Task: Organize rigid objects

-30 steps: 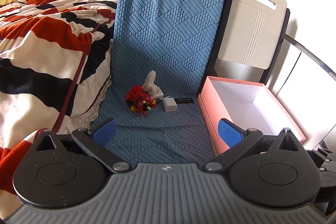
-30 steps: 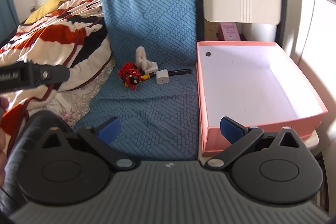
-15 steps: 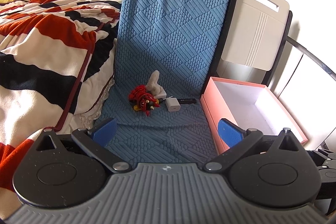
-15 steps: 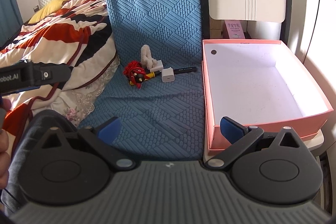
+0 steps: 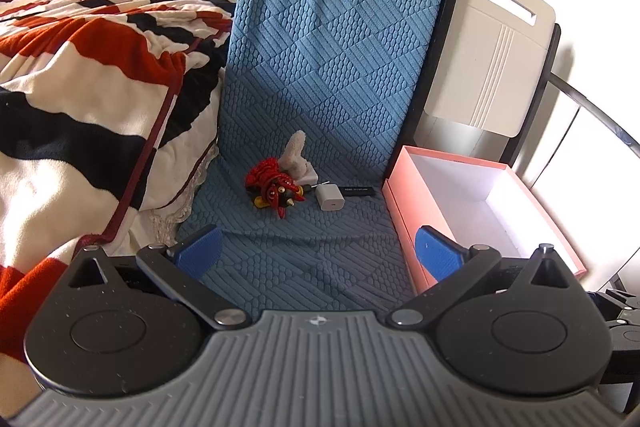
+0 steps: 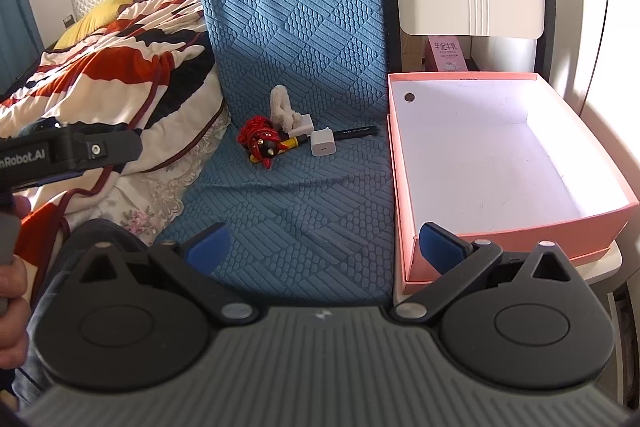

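My left gripper (image 5: 316, 249) hangs level over the blue mat, its blue ribbed pads (image 5: 199, 250) spread wide with nothing between them. My right gripper (image 6: 324, 245) sits the same way, jaws wide apart and empty, its right pad in front of the near wall of the pink box (image 6: 520, 241). At nine o'clock in the right view, a hand (image 6: 12, 291) grips the left tool's handle.

At twelve o'clock from both claws, well ahead, a small cluster lies on the quilted blue mat (image 6: 296, 39): a glossy red figurine (image 6: 262, 141), a fuzzy cream loop (image 6: 280, 107) standing just behind it, a white square charger plug (image 6: 322, 143) beside it, and a slim black pen (image 6: 356, 133) pointing toward the box. The box at two o'clock is open cardboard, white inside. A striped fleece blanket (image 5: 80, 83) lies at ten o'clock.
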Motion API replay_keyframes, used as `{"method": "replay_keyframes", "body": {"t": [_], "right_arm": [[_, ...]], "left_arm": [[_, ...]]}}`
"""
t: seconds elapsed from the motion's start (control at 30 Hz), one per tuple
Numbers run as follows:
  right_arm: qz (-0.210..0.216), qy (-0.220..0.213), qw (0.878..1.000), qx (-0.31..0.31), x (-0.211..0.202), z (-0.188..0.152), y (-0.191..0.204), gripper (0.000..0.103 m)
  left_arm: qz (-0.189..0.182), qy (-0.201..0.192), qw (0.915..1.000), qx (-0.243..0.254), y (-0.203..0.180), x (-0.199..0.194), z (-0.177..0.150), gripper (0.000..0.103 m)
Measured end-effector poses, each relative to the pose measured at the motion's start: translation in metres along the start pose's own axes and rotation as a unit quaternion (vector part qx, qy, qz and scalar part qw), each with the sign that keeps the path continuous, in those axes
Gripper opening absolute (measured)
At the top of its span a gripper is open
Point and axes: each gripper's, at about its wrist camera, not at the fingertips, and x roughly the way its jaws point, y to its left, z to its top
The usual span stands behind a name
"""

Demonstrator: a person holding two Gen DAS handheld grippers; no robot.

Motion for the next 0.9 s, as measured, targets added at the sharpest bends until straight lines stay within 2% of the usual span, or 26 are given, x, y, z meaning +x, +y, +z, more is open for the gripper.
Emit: {"method": "replay_keyframes", "body": {"t": [0.53,0.7,0.9], "right_arm": [[-0.005,0.000,1.000,0.019,0.012,-0.004,-0.010,0.103],[-0.015,-0.002,1.000,0.014,0.030,-0.004,-0.012,0.103],[-0.014,-0.003,1.000,0.009,0.049,-0.003,-0.017,0.103]], "left_arm": [[-0.006,0.006,1.0000,0.004,0.004,0.022,-0.007,0.103],[-0.027,0.011,0.9996,0.003,0.006,0.047,-0.011,0.103],[-0.024,-0.004,0.9995,0.020,0.005,0.073,-0.008,0.103]]}}
